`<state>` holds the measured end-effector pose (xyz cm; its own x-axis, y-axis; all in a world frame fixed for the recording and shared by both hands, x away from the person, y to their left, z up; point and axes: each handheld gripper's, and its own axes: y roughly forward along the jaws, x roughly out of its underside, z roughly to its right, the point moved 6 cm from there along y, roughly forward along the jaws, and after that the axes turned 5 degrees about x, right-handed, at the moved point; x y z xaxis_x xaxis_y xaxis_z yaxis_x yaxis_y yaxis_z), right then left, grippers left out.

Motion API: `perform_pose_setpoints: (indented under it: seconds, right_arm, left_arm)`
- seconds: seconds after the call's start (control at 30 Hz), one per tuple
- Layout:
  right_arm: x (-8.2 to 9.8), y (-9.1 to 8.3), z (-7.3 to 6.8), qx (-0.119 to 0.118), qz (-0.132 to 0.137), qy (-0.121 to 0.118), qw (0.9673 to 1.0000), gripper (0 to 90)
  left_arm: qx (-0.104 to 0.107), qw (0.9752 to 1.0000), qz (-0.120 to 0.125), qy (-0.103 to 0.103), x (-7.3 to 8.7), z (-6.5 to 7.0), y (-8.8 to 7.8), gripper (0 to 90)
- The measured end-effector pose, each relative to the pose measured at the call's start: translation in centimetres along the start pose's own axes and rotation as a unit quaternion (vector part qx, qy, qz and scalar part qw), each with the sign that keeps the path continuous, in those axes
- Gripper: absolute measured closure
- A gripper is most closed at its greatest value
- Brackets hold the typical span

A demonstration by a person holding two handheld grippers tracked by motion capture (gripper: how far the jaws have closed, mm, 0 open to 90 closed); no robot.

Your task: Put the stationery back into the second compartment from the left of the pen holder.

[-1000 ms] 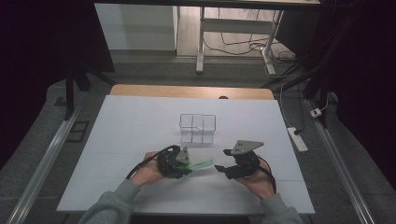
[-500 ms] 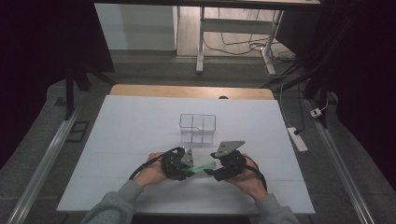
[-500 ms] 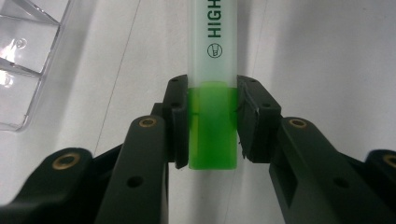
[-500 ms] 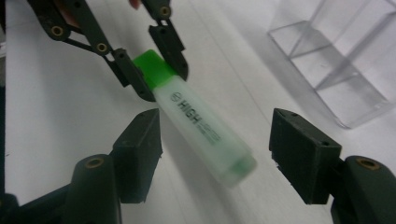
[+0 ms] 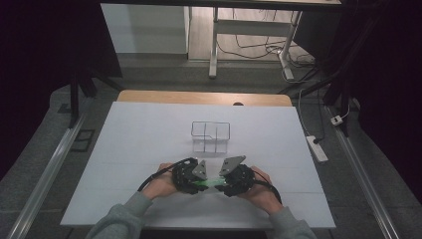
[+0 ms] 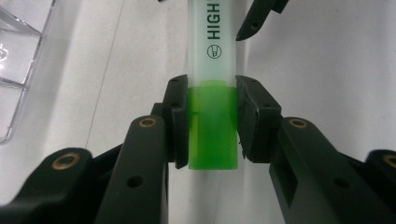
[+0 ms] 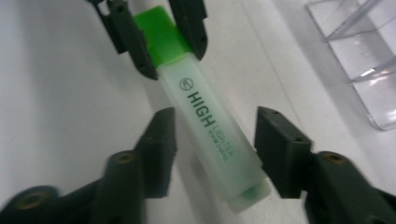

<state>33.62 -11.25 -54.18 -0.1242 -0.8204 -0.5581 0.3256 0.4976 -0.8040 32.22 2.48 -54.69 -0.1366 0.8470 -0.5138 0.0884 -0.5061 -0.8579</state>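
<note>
A highlighter (image 5: 208,183) with a green end and a frosted barrel lies level just above the white table (image 5: 149,129), near its front edge. My left gripper (image 6: 212,121) is shut on the green end (image 6: 212,126), its pads pressing both sides. My right gripper (image 7: 215,140) faces it from the right, its jaws astride the frosted barrel (image 7: 210,126) with a gap on each side. Those jaws have just been closing, with the barrel between them. In the high view the left gripper (image 5: 198,182) and right gripper (image 5: 222,183) almost meet tip to tip.
A clear plastic organiser (image 5: 210,135) with several compartments stands at mid-table, just beyond the grippers. The table's wooden far edge (image 5: 199,97) lies behind it. A power strip (image 5: 317,148) lies on the floor to the right.
My right gripper has moved left toward the left gripper, and its jaws now stand around the highlighter's barrel, narrower than before. The left gripper and the highlighter have stayed put.
</note>
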Motion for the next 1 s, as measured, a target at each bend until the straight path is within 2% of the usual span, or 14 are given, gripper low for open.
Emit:
perform_pose_setpoints:
  seconds: [0.1, 0.17, 0.2, 0.3, 0.37, 0.43, 0.57, 0.73, 0.87, 1.0]
  right_arm:
    - [0.2, 0.1, -0.1, -0.013, -0.003, -0.011, 0.9998, 57.0]
    - [0.4, 0.1, -0.2, -0.013, -0.015, -0.024, 0.9995, 65.7]
    - [0.5, 0.1, -0.3, -0.014, -0.018, -0.031, 0.9992, 64.4]
    - [0.5, 0.2, -0.4, -0.017, -0.016, -0.033, 0.9992, 61.3]
    - [0.6, 0.4, -0.5, -0.014, -0.025, -0.039, 0.9988, 57.0]
    - [0.7, 0.6, -0.5, -0.008, -0.033, -0.044, 0.9985, 56.7]
    - [0.7, 0.9, -0.7, -0.004, -0.034, -0.053, 0.998, 57.7]
    - [0.6, 0.9, -1.0, 0.014, -0.038, -0.084, 0.9956, 60.9]
    - [0.6, 0.9, -1.3, 0.013, -0.028, -0.096, 0.9949, 62.7]
    - [0.5, 0.6, -1.5, 0.003, -0.018, -0.099, 0.9949, 65.6]
  left_arm:
    - [0.007, 1.0, -0.003, 0.007, 0.1, 0.1, -0.1, 66.2]
    - [0.014, 0.9999, 0.004, 0.006, 0.1, 0.1, -0.3, 66.1]
    - [0.016, 0.9998, 0.007, 0.007, 0.1, 0.1, -0.4, 66.1]
    - [0.019, 0.9998, 0.01, 0.005, 0.1, 0.0, -0.5, 66.1]
    - [0.018, 0.9998, 0.01, 0.005, 0.1, 0.0, -0.5, 66.1]
    - [0.019, 0.9997, 0.015, 0.006, 0.1, 0.1, -0.6, 66.2]
    - [0.018, 0.9996, 0.019, 0.006, 0.0, 0.1, -0.7, 66.2]
    - [0.021, 0.9993, 0.031, 0.007, -0.1, 0.1, -1.0, 66.1]
    - [0.023, 0.999, 0.038, 0.009, -0.1, 0.1, -1.2, 65.9]
    - [0.021, 0.9978, 0.062, -0.002, -0.2, -0.2, -1.8, 64.0]
